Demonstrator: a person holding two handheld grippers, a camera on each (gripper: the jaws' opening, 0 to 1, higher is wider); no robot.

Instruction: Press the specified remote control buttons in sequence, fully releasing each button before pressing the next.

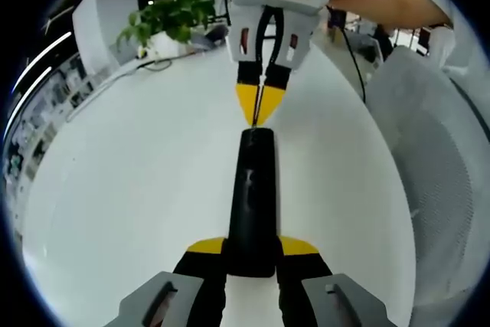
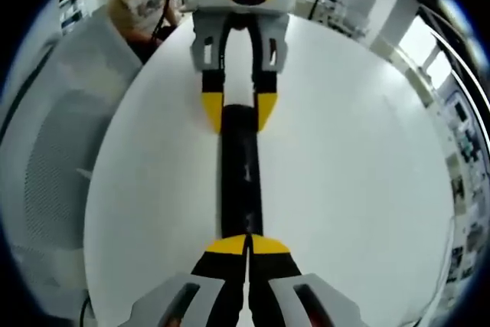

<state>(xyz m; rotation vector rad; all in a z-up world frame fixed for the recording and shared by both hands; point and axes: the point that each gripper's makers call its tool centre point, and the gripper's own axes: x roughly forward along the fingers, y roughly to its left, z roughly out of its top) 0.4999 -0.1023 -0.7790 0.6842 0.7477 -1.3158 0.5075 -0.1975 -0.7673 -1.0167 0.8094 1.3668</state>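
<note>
In the left gripper view, the left gripper (image 1: 250, 254) clamps the near end of the black remote control (image 1: 253, 197), which lies lengthwise on the white table (image 1: 122, 181). At its far end, the right gripper (image 1: 260, 109), jaws closed and empty, seems to touch a button. This looks mid-press; next it must lift fully clear.

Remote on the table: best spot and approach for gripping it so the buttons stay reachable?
Grip the black remote at one narrow end, across its width, coming in along its long axis. It is slim, long and lies flat on the white table, so the side edges suit two jaws and the top stays free. The left gripper already straddles the near end this way; the right gripper, jaws shut, sits at the far end.
</note>
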